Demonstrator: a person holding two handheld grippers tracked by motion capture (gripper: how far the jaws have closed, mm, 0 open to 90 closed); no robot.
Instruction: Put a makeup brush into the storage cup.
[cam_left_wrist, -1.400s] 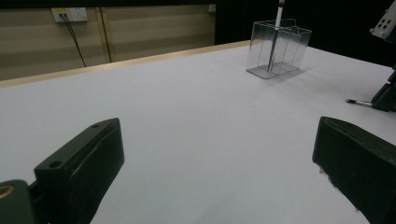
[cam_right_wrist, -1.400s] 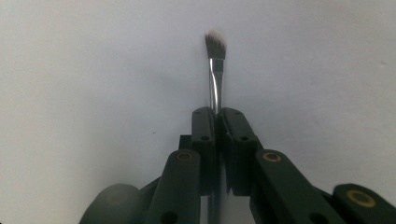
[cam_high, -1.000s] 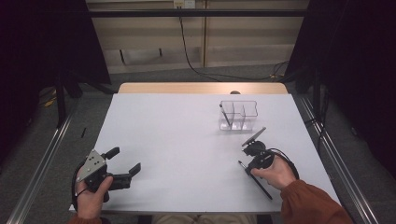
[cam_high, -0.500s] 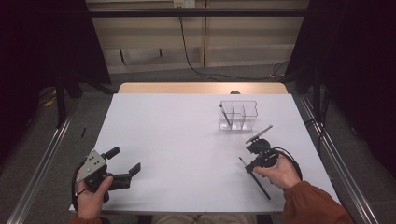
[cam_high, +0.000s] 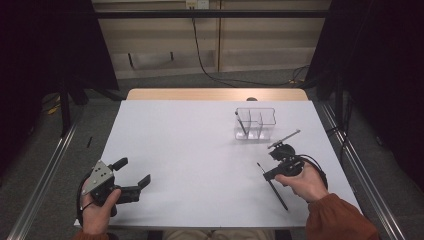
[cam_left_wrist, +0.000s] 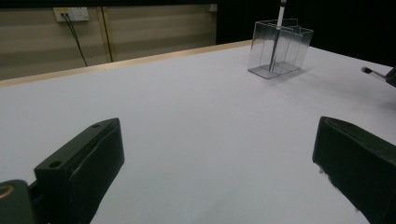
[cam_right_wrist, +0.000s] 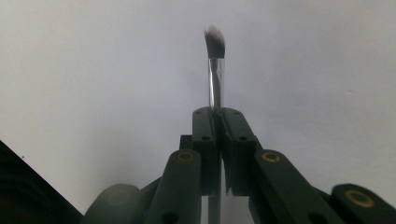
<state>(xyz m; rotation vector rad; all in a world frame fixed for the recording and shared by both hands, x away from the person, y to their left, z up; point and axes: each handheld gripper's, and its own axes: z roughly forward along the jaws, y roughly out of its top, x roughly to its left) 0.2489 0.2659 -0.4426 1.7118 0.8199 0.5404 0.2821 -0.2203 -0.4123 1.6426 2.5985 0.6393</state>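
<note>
Right tongs (cam_right_wrist: 218, 116) clamped on a makeup brush (cam_right_wrist: 215, 60), lifted over the white bench (cam_high: 200, 150), handle end hidden behind the jaws. Left tongs (cam_left_wrist: 219, 172) spread wide, holding nothing. Clear organizer (cam_high: 256, 123) beyond, one brush inside, tip cut off.

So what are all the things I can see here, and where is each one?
Clear plastic organiser box with compartments: one, see-through, far right part of the table.
Thin dark brush standing in the box: one, dark handle, leaning in a left compartment.
Silver-handled makeup brush: one, pale-tipped bristles, clamped in the right gripper.
Long black brush: one, flat on the table by the right hand.
White table: one, white with a wooden far edge.
Left gripper: black, near left, jaws open.
Right gripper: black, near right, shut.
</note>
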